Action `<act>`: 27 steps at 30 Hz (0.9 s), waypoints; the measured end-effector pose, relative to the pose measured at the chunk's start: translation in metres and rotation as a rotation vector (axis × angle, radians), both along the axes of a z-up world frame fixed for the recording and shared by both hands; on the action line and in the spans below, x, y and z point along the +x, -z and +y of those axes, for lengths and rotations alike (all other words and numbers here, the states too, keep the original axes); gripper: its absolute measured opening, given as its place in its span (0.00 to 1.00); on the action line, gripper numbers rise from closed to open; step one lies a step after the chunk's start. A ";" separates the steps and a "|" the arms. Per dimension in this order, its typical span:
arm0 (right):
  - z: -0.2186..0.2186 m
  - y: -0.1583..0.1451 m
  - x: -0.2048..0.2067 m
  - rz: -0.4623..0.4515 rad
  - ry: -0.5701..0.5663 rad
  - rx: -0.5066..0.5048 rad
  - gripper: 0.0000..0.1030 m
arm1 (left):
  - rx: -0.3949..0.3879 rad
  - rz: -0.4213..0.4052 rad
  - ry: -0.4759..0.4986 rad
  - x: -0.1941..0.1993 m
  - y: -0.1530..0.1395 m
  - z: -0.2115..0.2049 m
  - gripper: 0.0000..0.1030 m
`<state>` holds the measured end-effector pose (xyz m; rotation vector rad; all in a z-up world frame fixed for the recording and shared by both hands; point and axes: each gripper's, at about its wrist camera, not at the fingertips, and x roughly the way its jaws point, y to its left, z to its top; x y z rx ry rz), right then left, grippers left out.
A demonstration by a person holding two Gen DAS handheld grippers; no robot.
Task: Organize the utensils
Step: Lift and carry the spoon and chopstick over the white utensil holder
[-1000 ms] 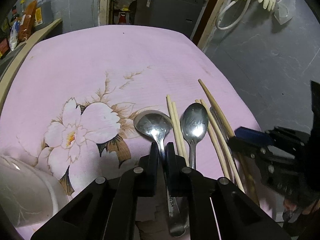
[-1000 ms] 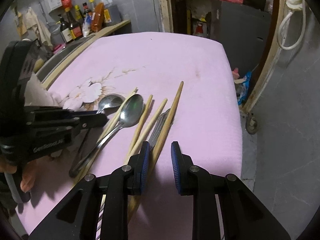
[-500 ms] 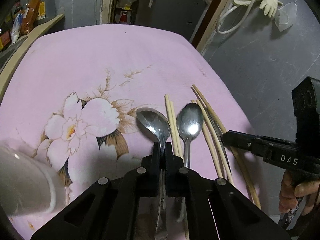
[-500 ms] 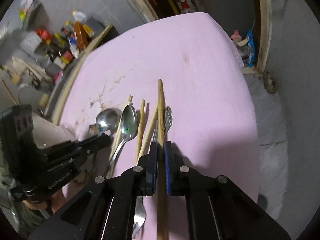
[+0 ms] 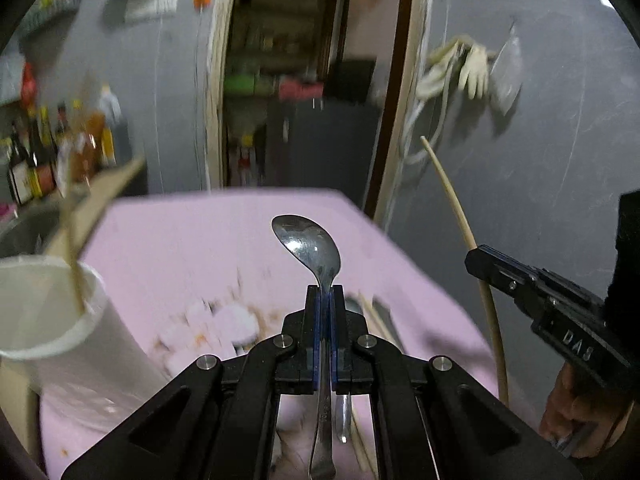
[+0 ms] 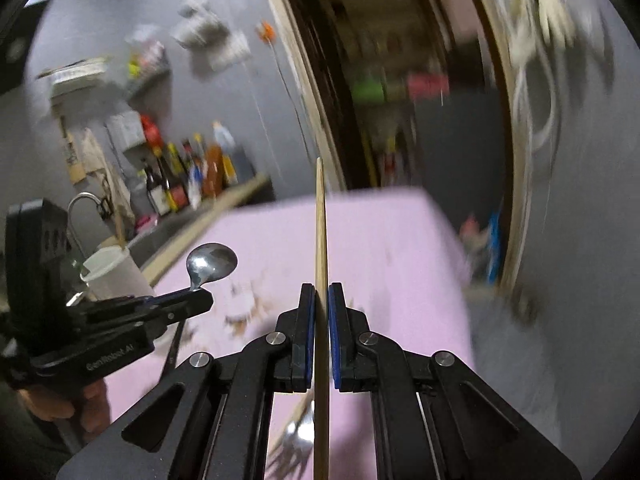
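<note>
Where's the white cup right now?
The white cup stands on the pink cloth at lower left of the left wrist view, left of the spoon clamped in the left gripper.

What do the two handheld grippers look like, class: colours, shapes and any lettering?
Both are black, angular linkage frames with silver pins and blue pads. The right gripper carries raised "DAS" lettering; the left gripper reads "GenRobot AI" in white. A dark sleeve shows behind the right one.

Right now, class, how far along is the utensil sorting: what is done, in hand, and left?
Done: one chopstick-like stick already stands in the white cup.
In hand: the left hand-held gripper clamps a spoon; the right hand-held gripper clamps a chopstick.
Left: another spoon, chopsticks and a fork lie on the pink cloth.
</note>
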<state>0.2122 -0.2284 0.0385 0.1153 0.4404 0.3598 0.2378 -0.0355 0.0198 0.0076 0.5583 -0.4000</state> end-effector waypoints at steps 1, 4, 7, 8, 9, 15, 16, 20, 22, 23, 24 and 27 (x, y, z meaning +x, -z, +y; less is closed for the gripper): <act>0.004 -0.006 -0.005 -0.050 0.005 -0.005 0.04 | -0.008 -0.039 -0.005 -0.002 -0.009 0.000 0.02; 0.018 -0.022 -0.014 -0.185 0.013 -0.008 0.04 | -0.037 -0.131 -0.017 -0.012 -0.028 0.007 0.02; 0.032 -0.036 -0.023 -0.289 -0.001 0.000 0.04 | -0.057 -0.213 -0.037 -0.024 -0.044 0.017 0.02; 0.039 -0.042 -0.024 -0.326 -0.013 0.007 0.04 | -0.070 -0.235 -0.044 -0.026 -0.049 0.021 0.02; 0.045 -0.048 -0.025 -0.360 -0.024 0.017 0.04 | -0.083 -0.252 -0.048 -0.029 -0.054 0.027 0.02; 0.085 -0.072 -0.026 -0.469 -0.074 0.049 0.04 | -0.087 -0.380 -0.112 -0.046 -0.082 0.071 0.02; 0.089 -0.073 -0.028 -0.478 -0.080 0.052 0.04 | -0.080 -0.392 -0.122 -0.046 -0.086 0.077 0.02; 0.116 -0.082 -0.018 -0.508 -0.115 0.082 0.04 | -0.066 -0.430 -0.183 -0.043 -0.097 0.111 0.00; 0.129 -0.085 -0.011 -0.514 -0.137 0.102 0.04 | -0.076 -0.446 -0.214 -0.041 -0.101 0.131 0.00; 0.134 -0.085 -0.008 -0.514 -0.146 0.117 0.04 | -0.086 -0.450 -0.225 -0.040 -0.102 0.142 0.00; 0.140 -0.086 -0.002 -0.511 -0.157 0.140 0.04 | -0.095 -0.453 -0.234 -0.037 -0.102 0.153 0.00; 0.154 -0.086 0.008 -0.496 -0.168 0.192 0.04 | -0.101 -0.449 -0.272 -0.030 -0.099 0.178 0.00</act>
